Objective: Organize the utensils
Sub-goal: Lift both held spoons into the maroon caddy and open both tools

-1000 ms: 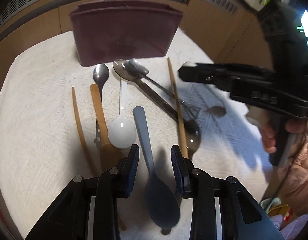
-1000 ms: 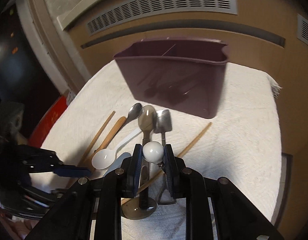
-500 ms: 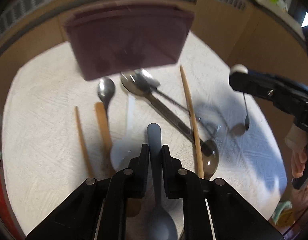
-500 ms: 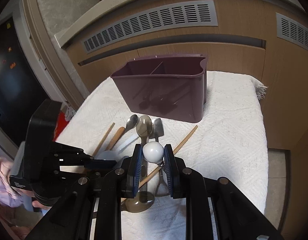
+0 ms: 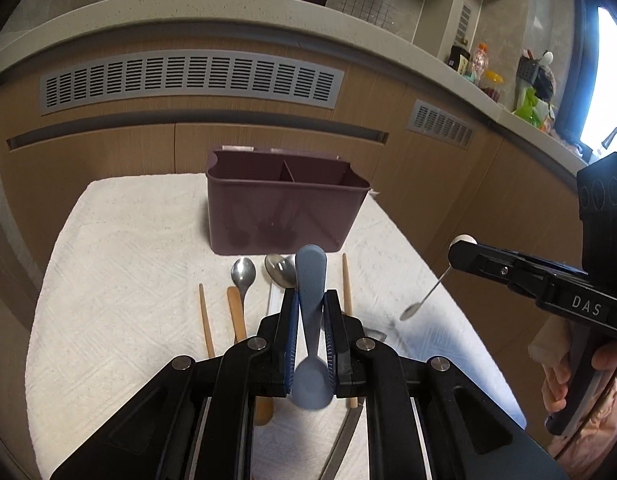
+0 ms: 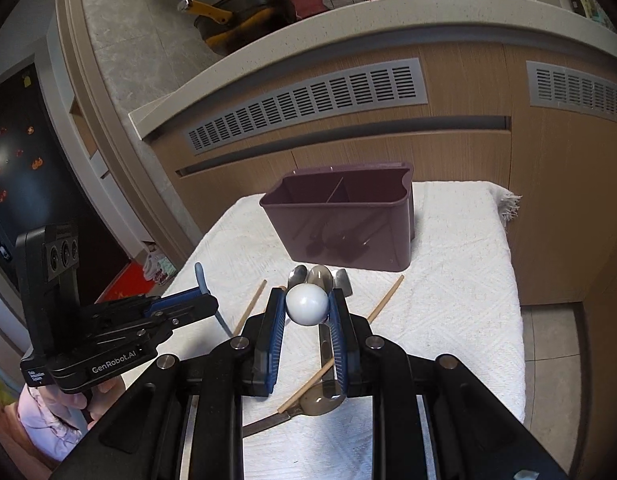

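Observation:
My left gripper [image 5: 310, 300] is shut on a grey-blue plastic spoon [image 5: 310, 276], held off the towel with its handle up and its bowl hanging below the pads. My right gripper [image 6: 307, 300] is shut on the white ball end [image 6: 307, 305] of a thin metal spoon [image 5: 428, 292], which dangles above the towel's right side. A purple two-compartment caddy [image 5: 284, 208] stands at the far end of the towel, beyond both grippers. In the right wrist view the left gripper [image 6: 204, 304] hovers at the left, the blue handle [image 6: 199, 276] poking up.
On the white towel [image 5: 120, 280] lie metal spoons [image 5: 243, 274], a wooden spoon [image 5: 236, 312], chopsticks [image 5: 206, 320] and a white plastic spoon [image 5: 273, 300]. Wooden cabinets [image 5: 108, 160] stand close behind. The towel's right edge [image 6: 512, 280] drops to the floor.
My left gripper closed on the grey-blue spoon and lifted it off the towel. Both grippers rose and tilted up, so the caddy's open top now shows.

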Tool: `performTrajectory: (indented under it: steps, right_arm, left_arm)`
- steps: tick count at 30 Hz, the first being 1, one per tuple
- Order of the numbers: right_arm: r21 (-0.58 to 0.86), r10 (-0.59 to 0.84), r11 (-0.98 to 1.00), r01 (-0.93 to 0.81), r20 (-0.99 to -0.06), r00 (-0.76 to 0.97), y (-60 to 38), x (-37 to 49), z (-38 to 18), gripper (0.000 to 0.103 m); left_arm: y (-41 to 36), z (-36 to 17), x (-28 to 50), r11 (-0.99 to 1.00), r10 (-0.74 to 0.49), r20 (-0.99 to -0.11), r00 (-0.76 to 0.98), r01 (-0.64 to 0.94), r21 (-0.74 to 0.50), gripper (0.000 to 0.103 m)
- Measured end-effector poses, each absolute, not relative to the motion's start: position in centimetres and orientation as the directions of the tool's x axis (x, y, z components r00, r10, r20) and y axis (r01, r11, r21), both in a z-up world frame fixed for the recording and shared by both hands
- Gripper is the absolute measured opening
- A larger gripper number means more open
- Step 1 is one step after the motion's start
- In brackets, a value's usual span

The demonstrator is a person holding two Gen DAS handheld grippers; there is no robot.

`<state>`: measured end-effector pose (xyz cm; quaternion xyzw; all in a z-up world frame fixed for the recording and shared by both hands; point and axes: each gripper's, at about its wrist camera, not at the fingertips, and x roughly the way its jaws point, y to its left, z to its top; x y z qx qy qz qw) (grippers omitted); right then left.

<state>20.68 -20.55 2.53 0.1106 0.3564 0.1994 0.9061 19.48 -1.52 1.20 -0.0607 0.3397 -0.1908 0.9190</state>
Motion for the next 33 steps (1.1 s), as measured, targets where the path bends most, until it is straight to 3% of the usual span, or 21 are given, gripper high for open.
performTrajectory:
  steps: [17,21,28,33]
  right_arm:
    - [0.311,0.42,0.907,-0.286,-0.607,0.674,-20.3,20.6,3.2,0.019]
    - [0.306,0.43,0.902,-0.306,-0.567,0.703,-20.3,21.5,5.0,0.019]
    - [0.343,0.494,0.862,-0.373,-0.405,0.769,-21.1,26.4,12.7,0.019]
    - [0.356,0.496,0.859,-0.368,-0.4,0.771,-20.3,31.1,13.3,0.02]
  left_arm:
    - [-1.8,3.1,19.3,0.926,-0.378,-0.562,0.735,0.309,-0.218,0.013]
    - [-1.6,5.3,20.3,0.923,-0.385,-0.525,0.759,0.319,-0.215,0.013]
    - [-1.3,13.9,24.7,0.92,-0.393,-0.356,0.848,0.356,-0.166,0.013]
    - [-1.2,15.0,29.4,0.93,-0.368,-0.332,0.868,0.34,-0.141,0.013]
